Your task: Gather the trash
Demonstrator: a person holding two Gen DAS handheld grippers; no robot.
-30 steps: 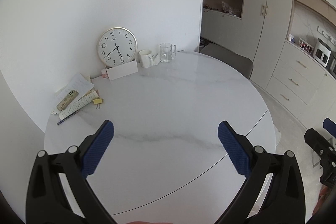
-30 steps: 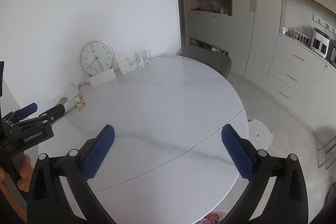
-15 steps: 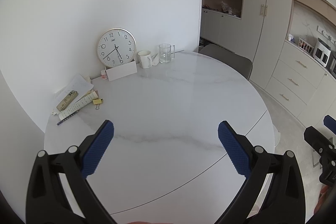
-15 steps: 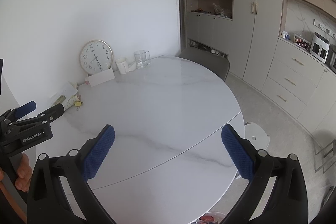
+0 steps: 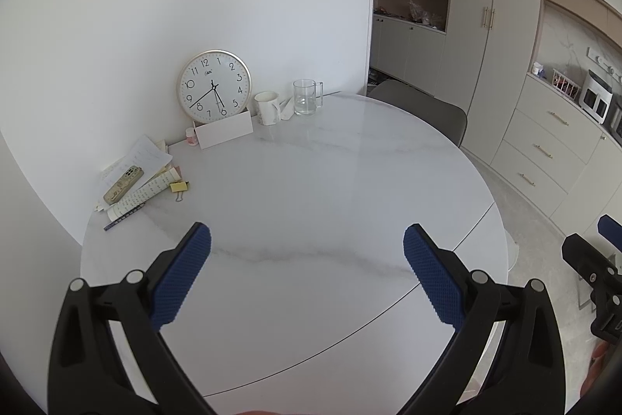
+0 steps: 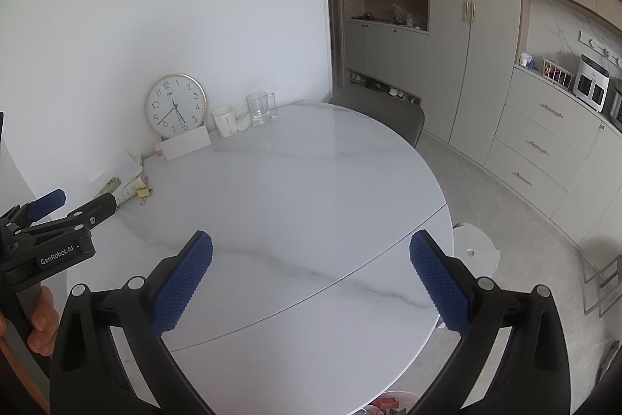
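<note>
The left gripper [image 5: 307,240] hangs above the near part of a round white marble table [image 5: 311,181], its blue-padded fingers spread wide apart with nothing between them.

At the far left of the table, against the white wall, lies a loose heap of papers [image 5: 136,158], the only clutter that looks like something to collect. A phone [image 5: 123,184] in a patterned case rests on top of the heap. A printed sheet [image 5: 145,193] lies along the near side of the papers, with a dark pen [image 5: 123,219] at its near left end and a yellow binder clip [image 5: 179,187] just to its right.

Farther back and to the right, a gold-rimmed wall clock [image 5: 214,87] leans against the wall. A white card [image 5: 224,134] stands in front of its lower edge, and a small pink-capped bottle [image 5: 191,136] sits just left of the card. Right of the clock stand a white mug [image 5: 267,107] and then a clear glass mug [image 5: 307,97], with a pale crumpled scrap between them that is too small to identify.

A grey chair back [image 5: 423,109] shows behind the far right edge of the table, and beige cabinets [image 5: 544,142] run along the right wall.

The right gripper [image 6: 311,244] is likewise held above the near table edge, its fingers wide apart and gripping nothing. A white round object [image 6: 472,246] stands on the floor beyond the table's right rim.
</note>
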